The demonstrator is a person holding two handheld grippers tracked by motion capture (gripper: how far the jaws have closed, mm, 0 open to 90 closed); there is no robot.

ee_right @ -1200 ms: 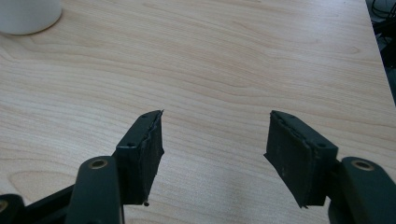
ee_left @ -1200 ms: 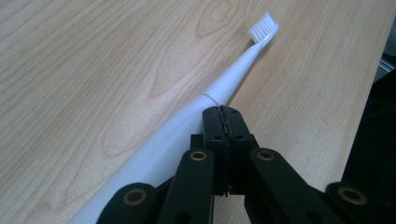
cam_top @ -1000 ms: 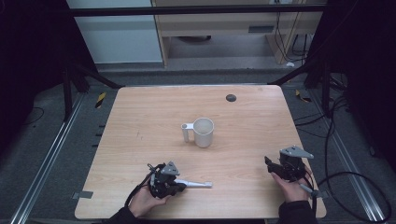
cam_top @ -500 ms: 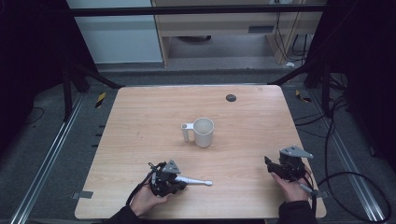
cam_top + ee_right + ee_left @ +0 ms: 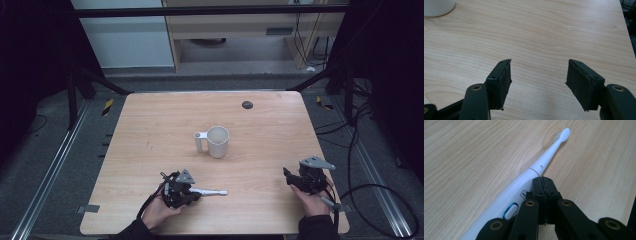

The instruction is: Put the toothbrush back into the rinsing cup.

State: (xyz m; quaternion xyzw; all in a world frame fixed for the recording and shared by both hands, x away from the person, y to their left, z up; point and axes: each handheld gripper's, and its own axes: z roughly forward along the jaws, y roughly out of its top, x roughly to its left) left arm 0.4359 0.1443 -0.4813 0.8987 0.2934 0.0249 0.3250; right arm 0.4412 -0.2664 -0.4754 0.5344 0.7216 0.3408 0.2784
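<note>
A white electric toothbrush (image 5: 211,191) lies flat on the wooden table (image 5: 150,125) near its front edge, brush head pointing right. In the left gripper view the toothbrush (image 5: 524,187) shows a blue-ringed button and runs along the left side of my jaws. My left gripper (image 5: 543,181) is shut, pad against pad with nothing between them, right beside the handle. In the high view the left gripper (image 5: 194,190) sits at the handle end. My right gripper (image 5: 289,175) is held at the front right; its jaws (image 5: 539,77) stand open over bare wood.
A white mug (image 5: 217,141) with its handle to the left stands upright mid-table, and its base (image 5: 436,6) shows in the right gripper view. A small dark round spot (image 5: 247,104) marks the far side. Cables trail off the right edge.
The toothbrush's head end has shifted slightly away from the front edge. Both hands stay about where they were.
</note>
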